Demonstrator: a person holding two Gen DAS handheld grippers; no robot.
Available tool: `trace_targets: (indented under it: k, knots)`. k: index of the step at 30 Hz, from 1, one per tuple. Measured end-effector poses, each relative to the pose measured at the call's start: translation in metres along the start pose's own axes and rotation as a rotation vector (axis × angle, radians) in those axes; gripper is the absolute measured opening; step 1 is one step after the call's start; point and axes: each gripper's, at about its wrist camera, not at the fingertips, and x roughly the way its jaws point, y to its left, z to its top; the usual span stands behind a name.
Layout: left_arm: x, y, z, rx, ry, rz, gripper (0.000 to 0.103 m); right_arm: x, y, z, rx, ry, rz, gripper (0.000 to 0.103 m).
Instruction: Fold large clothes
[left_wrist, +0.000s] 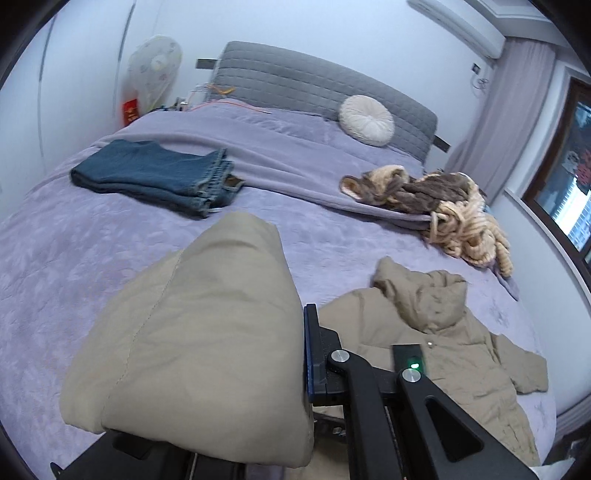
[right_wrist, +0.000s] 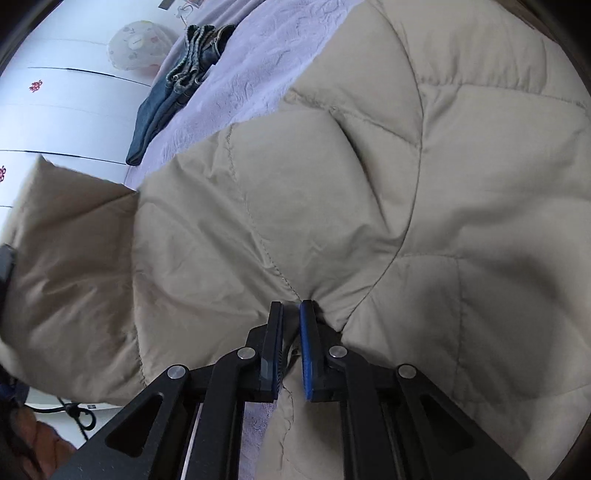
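A beige quilted hooded jacket (left_wrist: 454, 354) lies on the purple bed (left_wrist: 55, 258). In the left wrist view, a thick fold of it (left_wrist: 192, 332) is lifted and bulges over my left gripper (left_wrist: 295, 332). That gripper is shut on the fold; only its blue-padded right finger (left_wrist: 309, 354) shows, the other is hidden under the cloth. In the right wrist view the jacket (right_wrist: 369, 184) fills most of the frame. My right gripper (right_wrist: 291, 306) is shut on a pinched ridge of its cloth near a seam.
Folded blue jeans (left_wrist: 155, 173) lie on the far left of the bed, also seen as jeans (right_wrist: 166, 99). A brown and cream furry garment (left_wrist: 436, 199) is heaped at the right. A round cushion (left_wrist: 365, 120) leans on the grey headboard (left_wrist: 314, 81). A fan (left_wrist: 155, 70) stands behind.
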Motion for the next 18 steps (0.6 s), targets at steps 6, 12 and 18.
trace_targets:
  k: [6, 12, 18]
  knots:
    - [0.047, -0.112, -0.010, 0.116, 0.076, -0.095, 0.009, -0.052, -0.030, -0.005, 0.042, -0.034, 0.042, 0.009]
    - [0.129, -0.210, -0.070, 0.357, 0.229, -0.048, 0.009, -0.142, -0.105, -0.016, 0.091, -0.183, -0.160, 0.009]
    - [0.183, -0.225, -0.138, 0.456, 0.376, 0.068, 0.016, -0.178, -0.149, -0.025, 0.151, -0.232, -0.231, 0.009]
